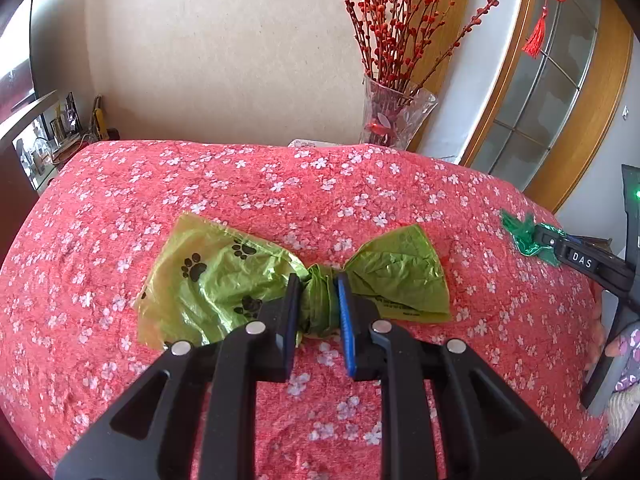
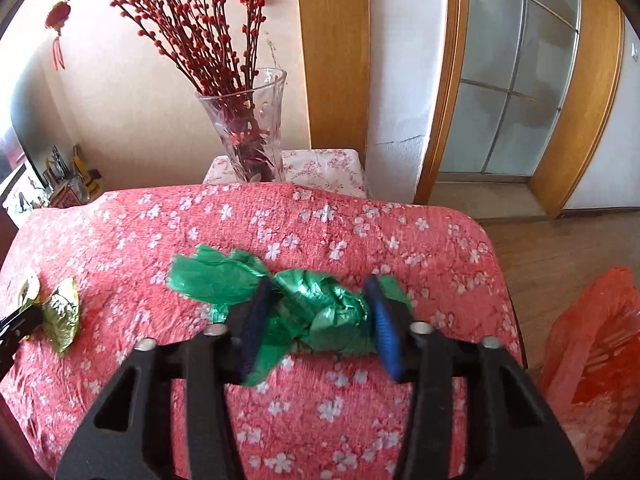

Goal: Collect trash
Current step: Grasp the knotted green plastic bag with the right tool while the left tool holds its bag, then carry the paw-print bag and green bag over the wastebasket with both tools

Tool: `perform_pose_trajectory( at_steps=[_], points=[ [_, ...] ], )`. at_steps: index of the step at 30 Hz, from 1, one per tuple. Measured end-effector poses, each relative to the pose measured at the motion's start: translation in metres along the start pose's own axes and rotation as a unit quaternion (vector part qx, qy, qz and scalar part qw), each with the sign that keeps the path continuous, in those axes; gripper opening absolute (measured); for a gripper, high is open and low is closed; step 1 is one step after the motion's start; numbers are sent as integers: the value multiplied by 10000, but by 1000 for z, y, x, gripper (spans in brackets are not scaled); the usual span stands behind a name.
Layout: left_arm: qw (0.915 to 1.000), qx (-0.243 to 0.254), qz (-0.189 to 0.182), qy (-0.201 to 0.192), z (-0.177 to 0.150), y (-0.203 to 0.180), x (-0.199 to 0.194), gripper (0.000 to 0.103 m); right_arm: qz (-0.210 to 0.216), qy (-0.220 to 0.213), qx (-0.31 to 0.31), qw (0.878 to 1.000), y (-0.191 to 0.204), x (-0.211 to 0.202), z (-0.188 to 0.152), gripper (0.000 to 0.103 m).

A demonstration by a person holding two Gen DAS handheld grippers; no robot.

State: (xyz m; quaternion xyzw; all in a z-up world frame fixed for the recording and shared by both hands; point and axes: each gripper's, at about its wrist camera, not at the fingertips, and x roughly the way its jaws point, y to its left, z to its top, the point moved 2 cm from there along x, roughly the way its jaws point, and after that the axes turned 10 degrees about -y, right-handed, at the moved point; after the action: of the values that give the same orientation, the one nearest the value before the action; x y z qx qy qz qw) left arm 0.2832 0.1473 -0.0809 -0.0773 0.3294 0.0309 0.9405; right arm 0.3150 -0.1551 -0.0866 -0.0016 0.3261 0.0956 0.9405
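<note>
A light green bag [image 1: 212, 280] with black paw prints lies on the red flowered tablecloth [image 1: 280, 184], tied in a knot at its middle. My left gripper [image 1: 318, 284] is shut on that knot. In the right wrist view the same bag [image 2: 60, 312] shows at the far left. A crumpled dark green plastic bag [image 2: 328, 308] lies near the table's right side. My right gripper [image 2: 318, 288] straddles its bunched middle, both pads against the plastic. From the left wrist view, that gripper [image 1: 536, 236] and its bag [image 1: 520, 228] sit at the right edge.
A glass vase [image 2: 248, 128] of red berry branches stands on a small covered stand behind the table. An orange plastic bag [image 2: 592, 340] hangs past the table's right edge, above the wooden floor. A hand [image 1: 616, 344] holds the right gripper's handle.
</note>
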Motion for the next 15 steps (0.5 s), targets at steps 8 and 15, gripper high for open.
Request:
perform_pose_trajectory(
  at_steps=[8,15],
  points=[
    [9999,76,-98,-49,-3,-7,-8,19,63,-113,7,9999,2,-26,-14,29],
    [9993,169,-273,-168,-3,-23,-27,19,-9,-298,106,9995,-11,-67,-26,29]
  ],
)
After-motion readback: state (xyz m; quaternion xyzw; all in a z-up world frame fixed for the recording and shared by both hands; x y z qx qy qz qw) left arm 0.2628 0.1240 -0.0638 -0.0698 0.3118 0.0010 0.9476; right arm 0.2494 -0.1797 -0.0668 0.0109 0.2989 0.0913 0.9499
